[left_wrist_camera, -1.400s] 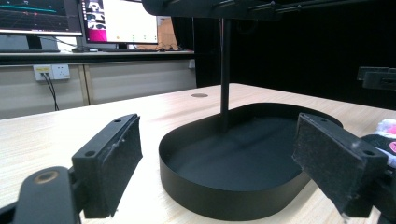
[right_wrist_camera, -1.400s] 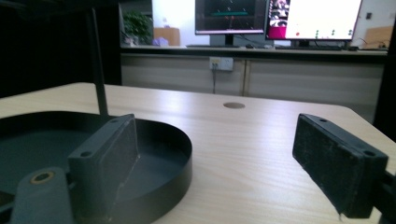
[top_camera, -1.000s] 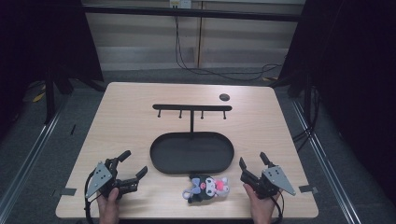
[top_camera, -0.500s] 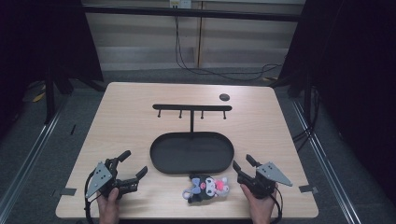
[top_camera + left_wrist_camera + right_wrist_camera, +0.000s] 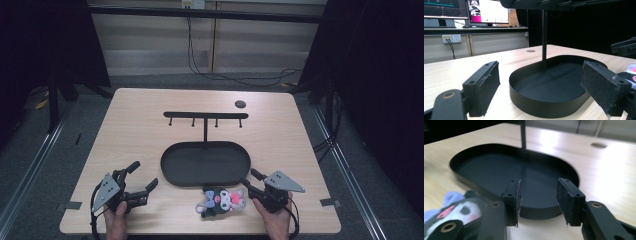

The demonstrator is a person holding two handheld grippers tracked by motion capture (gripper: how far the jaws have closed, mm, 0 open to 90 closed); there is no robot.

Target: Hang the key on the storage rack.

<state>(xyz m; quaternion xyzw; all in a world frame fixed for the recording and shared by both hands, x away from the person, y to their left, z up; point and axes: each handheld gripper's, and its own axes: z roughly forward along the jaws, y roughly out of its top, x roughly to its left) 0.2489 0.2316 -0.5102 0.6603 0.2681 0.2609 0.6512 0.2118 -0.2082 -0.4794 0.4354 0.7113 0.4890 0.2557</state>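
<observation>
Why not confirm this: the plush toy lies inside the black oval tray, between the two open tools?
Not quite. The plush toy lies on the table, just outside the near rim of the black oval tray, as the high view shows. It does sit between the open left tool and right tool.

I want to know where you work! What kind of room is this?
Probably a lab or test room. Computer monitors sit on a bench by the wall, black curtains hang around the wooden table, and a person's hands hold two grippers, left and right.
</observation>
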